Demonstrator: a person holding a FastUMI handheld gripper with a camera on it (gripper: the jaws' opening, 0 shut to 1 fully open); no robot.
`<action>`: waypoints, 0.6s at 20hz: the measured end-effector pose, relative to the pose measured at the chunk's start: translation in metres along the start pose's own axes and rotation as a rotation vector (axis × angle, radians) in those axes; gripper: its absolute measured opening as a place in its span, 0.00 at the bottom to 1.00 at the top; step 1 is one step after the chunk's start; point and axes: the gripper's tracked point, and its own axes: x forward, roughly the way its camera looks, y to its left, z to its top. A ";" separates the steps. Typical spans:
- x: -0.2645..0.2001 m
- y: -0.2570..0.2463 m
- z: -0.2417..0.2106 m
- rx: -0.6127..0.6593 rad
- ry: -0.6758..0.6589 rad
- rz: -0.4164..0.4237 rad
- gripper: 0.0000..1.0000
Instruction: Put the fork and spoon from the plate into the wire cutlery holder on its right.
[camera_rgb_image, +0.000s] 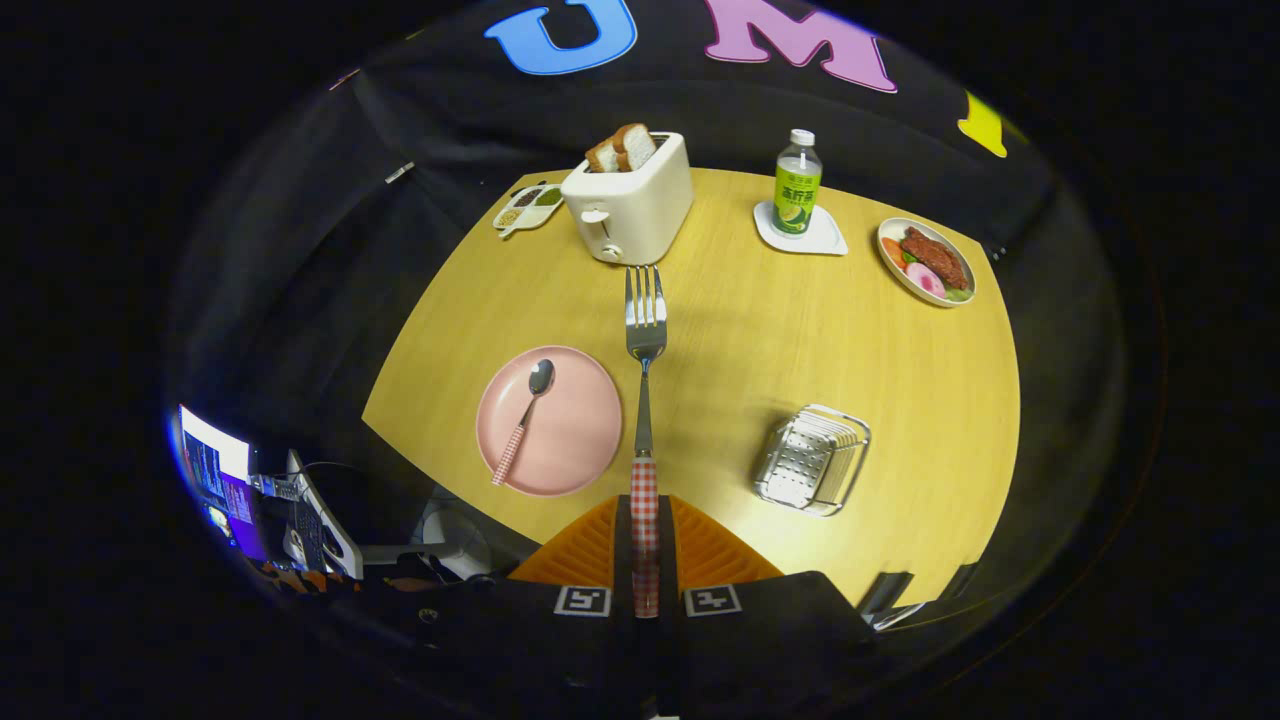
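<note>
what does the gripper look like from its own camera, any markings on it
The gripper shows two wedge-shaped fingers with ridged inner faces, set close side by side. Behind them sits a dark, flat-fronted body. On it are two small square black-and-white tags, one at the base of each finger. No cables can be made out on it.

Lighting, as I read it from my feed: worktop (760, 340) evenly and brightly lit from overhead, its surroundings falling off into near darkness. Shadows: soft, short, a faint one on the wood beside the fork (645, 330) clamped in my claw (645, 560). Glare: small highlights on the wire cutlery holder (812, 460) and the fork's tines; a glowing screen (215, 470) blown out low to the left. Focus: sharp at centre. Distortion: strong fisheye bowing, worktop edges curved, rim detail smeared and dim.
</note>
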 end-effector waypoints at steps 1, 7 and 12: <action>-0.003 -0.010 -0.006 0.003 0.026 0.000 0.12; -0.020 -0.061 -0.047 -0.005 0.284 0.001 0.12; -0.015 -0.095 -0.073 -0.022 0.512 -0.051 0.12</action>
